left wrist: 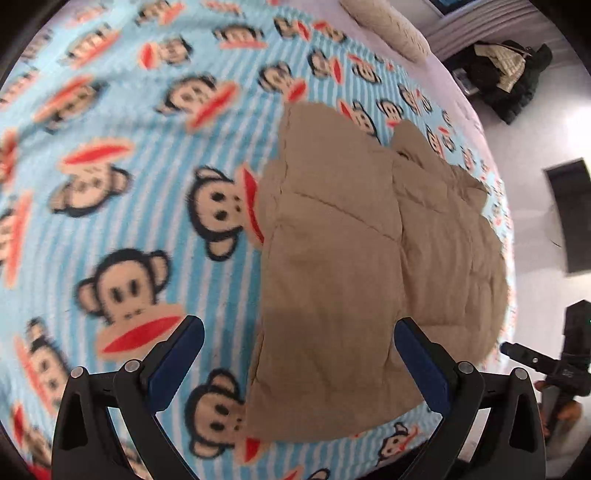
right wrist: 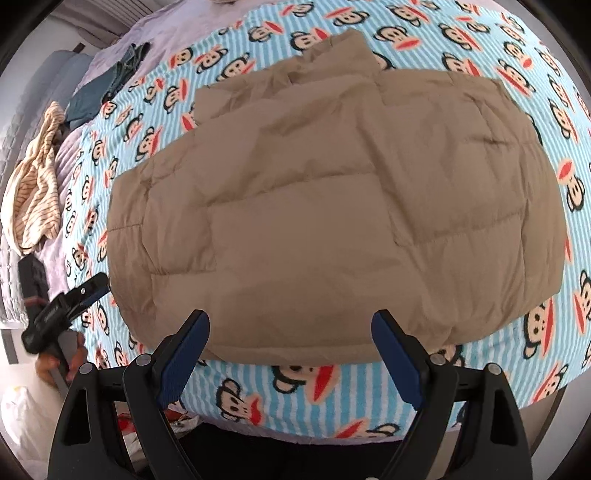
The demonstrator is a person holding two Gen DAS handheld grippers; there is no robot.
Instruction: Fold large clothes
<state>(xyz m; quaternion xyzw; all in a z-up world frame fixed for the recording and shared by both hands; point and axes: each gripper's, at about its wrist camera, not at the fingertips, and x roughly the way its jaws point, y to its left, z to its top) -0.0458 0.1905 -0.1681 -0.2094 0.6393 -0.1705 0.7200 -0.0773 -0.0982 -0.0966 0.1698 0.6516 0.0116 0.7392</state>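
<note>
While the tan quilted jacket (right wrist: 332, 206) lay folded into a broad pad on the monkey-print blanket (right wrist: 369, 391) covering the bed, both hand-held grippers hung above it with nothing between their fingers. The right hand-held gripper (right wrist: 291, 354) had its jaws spread wide, and the jacket's near hem ran across the gap between the blue pads (right wrist: 181, 362), just beyond the fingertips. Bare blanket showed as a striped band between that hem and the bed's near edge. On the jacket's right side a wide margin of blanket stayed open; on its left the margin was narrower, and past it lay a pale purple sheet (right wrist: 70, 155) with a striped cream garment (right wrist: 37, 192) and dark folded clothes (right wrist: 96, 99) near the bed's far left edge.

The left hand-held gripper (left wrist: 299, 362) also stood with its jaws apart, over the jacket's left border (left wrist: 266, 295), where tan cloth met blanket (left wrist: 110, 184). To the left of that border stretched a large open area of blanket. In the right wrist view the left hand-held gripper (right wrist: 85, 291) appeared at the bed's left side, held by a hand (right wrist: 59, 362). A cream pillow (left wrist: 388, 26) sat at the far end.
</note>
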